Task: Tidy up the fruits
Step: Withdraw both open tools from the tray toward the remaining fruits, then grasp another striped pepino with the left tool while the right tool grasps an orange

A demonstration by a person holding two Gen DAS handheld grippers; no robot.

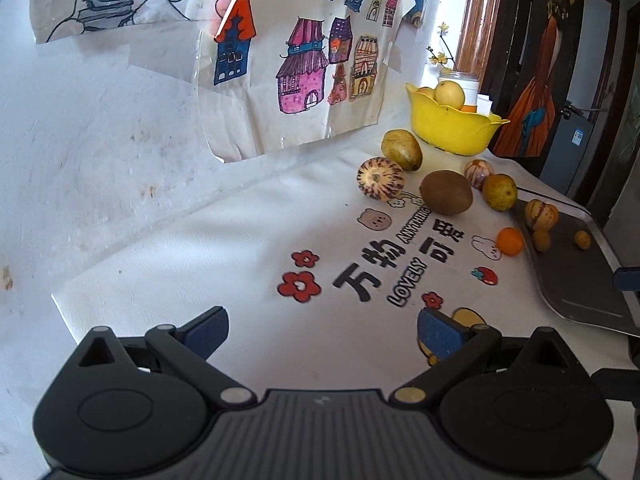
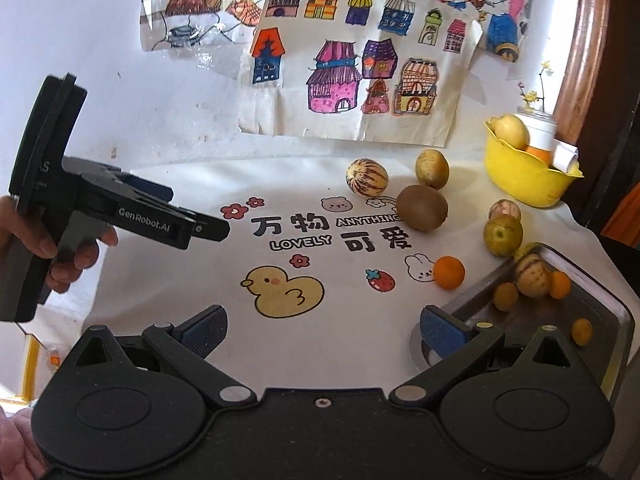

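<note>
Fruits lay loose on the printed tablecloth [image 2: 192,184], toward its far right part, between a yellow bowl [image 2: 524,182] and a metal tray [image 2: 612,312]. On the cloth I counted 6: 1 brown kiwi [image 2: 422,207] with its long axis running roughly left to right, 1 large striped melon-like fruit [image 2: 367,178] lying on its side, long axis also roughly left to right, 1 yellow-green oval fruit [image 2: 431,168] standing nearly upright beside it, 1 smaller striped fruit [image 2: 505,210], 1 round greenish fruit [image 2: 502,235] touching it, and 1 small orange [image 2: 449,272] near the tray's edge. The tray held 1 striped fruit [image 2: 533,275] and at least 3 small orange-yellow ones, 1 [image 2: 581,331] set well apart; a further yellowish shape at the rim was hard to make out. In the bowl, 1 pale yellow fruit [image 2: 511,131] showed clearly, with something orange half hidden behind it and a white cup. The left gripper [image 1: 322,330] hovered over the cloth with fingers spread wide and nothing between them; the right gripper [image 2: 322,330] was equally wide and empty, its right finger overlapping the tray's near corner. A hand [image 2: 60,252] held the left gripper's handle, partly cut off.
</note>
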